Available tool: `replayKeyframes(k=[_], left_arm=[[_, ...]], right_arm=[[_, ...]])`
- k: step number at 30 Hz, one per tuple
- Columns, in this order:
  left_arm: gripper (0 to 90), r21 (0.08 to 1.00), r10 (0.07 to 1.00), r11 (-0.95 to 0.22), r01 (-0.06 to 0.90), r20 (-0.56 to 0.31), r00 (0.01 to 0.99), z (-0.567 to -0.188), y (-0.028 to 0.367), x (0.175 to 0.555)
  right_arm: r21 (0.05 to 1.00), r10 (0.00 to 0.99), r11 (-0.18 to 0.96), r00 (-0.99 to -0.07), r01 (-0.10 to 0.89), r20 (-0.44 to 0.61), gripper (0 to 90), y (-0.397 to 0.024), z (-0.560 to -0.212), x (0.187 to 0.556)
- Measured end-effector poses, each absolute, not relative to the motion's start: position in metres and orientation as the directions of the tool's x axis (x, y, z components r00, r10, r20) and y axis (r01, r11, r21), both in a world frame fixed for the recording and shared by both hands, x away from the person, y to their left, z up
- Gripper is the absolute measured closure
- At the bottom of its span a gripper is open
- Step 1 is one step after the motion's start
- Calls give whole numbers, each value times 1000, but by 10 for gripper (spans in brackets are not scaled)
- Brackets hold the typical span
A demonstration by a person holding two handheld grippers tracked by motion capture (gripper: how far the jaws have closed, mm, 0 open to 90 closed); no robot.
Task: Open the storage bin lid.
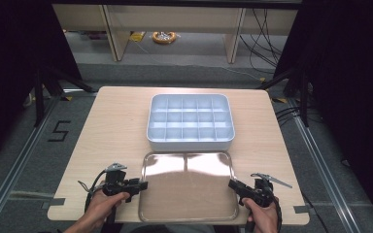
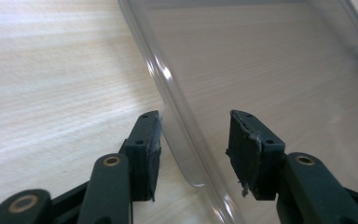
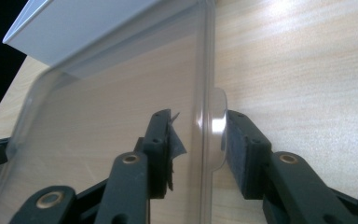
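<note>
While the high view shows the clear lid (image 1: 189, 187) as a shiny, glaring rectangle lying flat at the near edge of the bench (image 1: 111, 126), the two gripper views show it as see-through plastic with the wood grain visible beneath it. Its far edge lies just beside the near wall of the pale blue compartment box (image 1: 191, 121), which sits at the middle of the bench; the right gripper view catches that box as a light wall beyond the lid's far end (image 3: 84, 28).

In the left gripper view the lid's raised rim (image 2: 177, 126) runs between the spread fingers (image 2: 142, 149) of the left gripper (image 1: 135, 185), one finger outside on the bare wood, the other over the lid's surface; neither pad clearly presses the rim. In the right gripper view the right gripper (image 1: 236, 187) straddles the lid's opposite rim (image 3: 207, 116) likewise, its fingers (image 3: 240, 149) apart, the outer pad touching or very nearly touching a small rounded tab on the rim, the inner pad standing off.

From above, a hand (image 1: 104, 204) holds each gripper at the lid's left and right sides, with dark floor and table legs beyond the bench.
</note>
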State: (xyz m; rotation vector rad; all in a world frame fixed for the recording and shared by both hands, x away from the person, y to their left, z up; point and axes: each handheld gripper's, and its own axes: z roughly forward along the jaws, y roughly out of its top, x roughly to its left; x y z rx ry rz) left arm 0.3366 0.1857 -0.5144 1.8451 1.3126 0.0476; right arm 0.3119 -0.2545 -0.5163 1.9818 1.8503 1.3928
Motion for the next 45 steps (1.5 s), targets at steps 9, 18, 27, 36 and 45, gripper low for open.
replayKeyframes(k=[9,18,27,36,45], left_arm=[[480,681,812,-83,728,-377,445,-508,193,337],[463,690,801,-64,721,-396,450,-503,196,336],[411,697,778,-65,714,-412,473,-501,198,338],[343,706,766,-61,706,-420,487,-497,204,339],[259,731,748,-64,680,-416,517,-493,211,337]], right_arm=[[609,820,-328,-102,722,563,581,-253,-503,309],[633,820,-309,-138,710,555,547,-255,-500,308],[682,838,-286,-169,673,518,434,-252,-492,308],[736,867,-213,-223,643,445,337,-252,-488,308],[740,864,-215,-229,637,449,264,-249,-482,303]])
